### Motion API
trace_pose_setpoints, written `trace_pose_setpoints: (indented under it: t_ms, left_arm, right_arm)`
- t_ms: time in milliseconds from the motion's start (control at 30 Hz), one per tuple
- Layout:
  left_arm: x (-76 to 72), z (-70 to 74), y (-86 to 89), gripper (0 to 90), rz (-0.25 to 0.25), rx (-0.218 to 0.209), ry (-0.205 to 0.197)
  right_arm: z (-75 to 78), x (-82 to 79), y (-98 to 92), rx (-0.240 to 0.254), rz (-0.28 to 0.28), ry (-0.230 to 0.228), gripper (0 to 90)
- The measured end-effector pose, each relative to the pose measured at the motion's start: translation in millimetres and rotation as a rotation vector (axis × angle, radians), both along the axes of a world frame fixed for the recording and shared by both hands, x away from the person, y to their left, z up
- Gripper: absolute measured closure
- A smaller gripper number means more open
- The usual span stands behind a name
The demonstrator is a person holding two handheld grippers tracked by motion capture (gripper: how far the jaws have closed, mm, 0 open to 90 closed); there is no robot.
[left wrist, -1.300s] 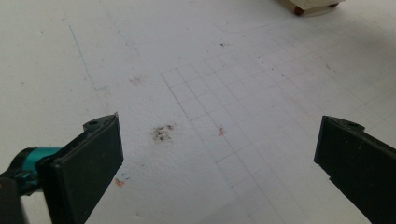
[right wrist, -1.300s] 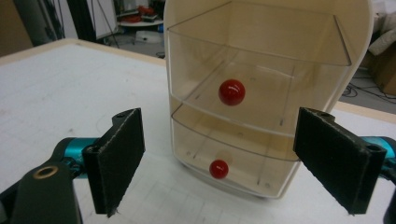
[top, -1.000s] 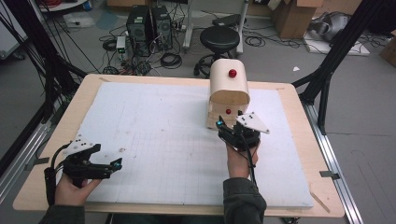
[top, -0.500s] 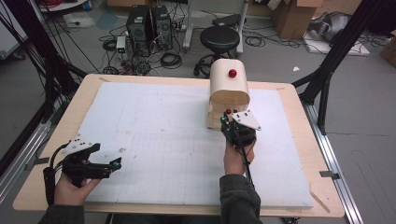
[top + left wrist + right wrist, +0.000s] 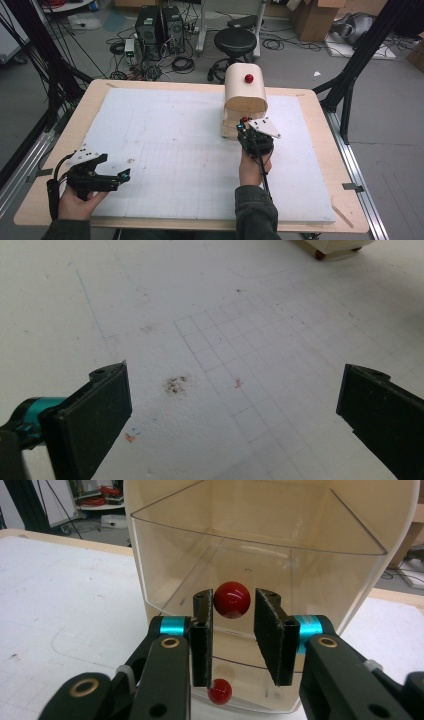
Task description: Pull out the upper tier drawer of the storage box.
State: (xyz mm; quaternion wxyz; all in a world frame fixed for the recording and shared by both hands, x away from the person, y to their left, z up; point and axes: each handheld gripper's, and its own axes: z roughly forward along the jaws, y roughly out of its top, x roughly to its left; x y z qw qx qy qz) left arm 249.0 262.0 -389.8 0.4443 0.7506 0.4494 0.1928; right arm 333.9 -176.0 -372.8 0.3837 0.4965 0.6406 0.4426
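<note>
gripping is seen at the right gripper (image 5: 232, 630): its black jaws are clamped on the upper red round knob (image 5: 232, 599) of the clear plastic drawer front on the cream rounded-top wooden box (image 5: 244, 100). the jaws have just been closing, with that knob between them. contact looks firm on the left pad; on the right pad a thin gap can't be ruled out from the right gripper view.

a second, lower red knob (image 5: 220, 691) is seen just beneath the jaws, on the lower drawer front, untouched. a third red knob (image 5: 248, 78) sits on top of the box.

the box is placed on the far right part of the white gridded foam board (image 5: 175, 150), which lies on the light wooden table (image 5: 320, 130). in the high view the right gripper (image 5: 246, 125) is at the box's near face, level with the drawers.

the left gripper (image 5: 125, 175) is held in the left hand (image 5: 75, 202) at the near left edge of the board, well apart from the box. its jaws are spread wide, nothing between them; bare board with a small dark smudge (image 5: 175, 385) is seen between the pads in the left gripper view.
</note>
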Motion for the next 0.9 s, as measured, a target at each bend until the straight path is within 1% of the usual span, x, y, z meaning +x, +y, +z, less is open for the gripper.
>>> trace_pose_setpoints:
  t_ms: [67,267,533,633,900]
  left_arm:
    - [0.0,-0.2,0.0,1.7,0.0,-0.003,-0.001]
    - [-0.2,0.4,0.3,1.8,-0.001,-0.002,-0.002]
    - [-0.1,0.2,0.4,1.7,-0.001,-0.005,-0.003]
    - [0.7,-1.2,1.4,1.7,0.003,-0.007,0.002]
    - [0.3,-0.5,0.8,1.8,0.003,-0.008,-0.001]
  right_arm:
    - [0.0,0.1,0.3,0.001,0.0,0.0,69.9]
    - [0.5,0.7,1.8,-0.023,0.002,-0.009,71.5]
    - [1.1,0.5,1.3,-0.014,0.004,0.0,72.3]
    - [1.4,0.6,0.4,-0.022,0.012,0.001,72.5]
    - [2.2,0.2,-2.4,-0.021,0.022,0.006,72.7]
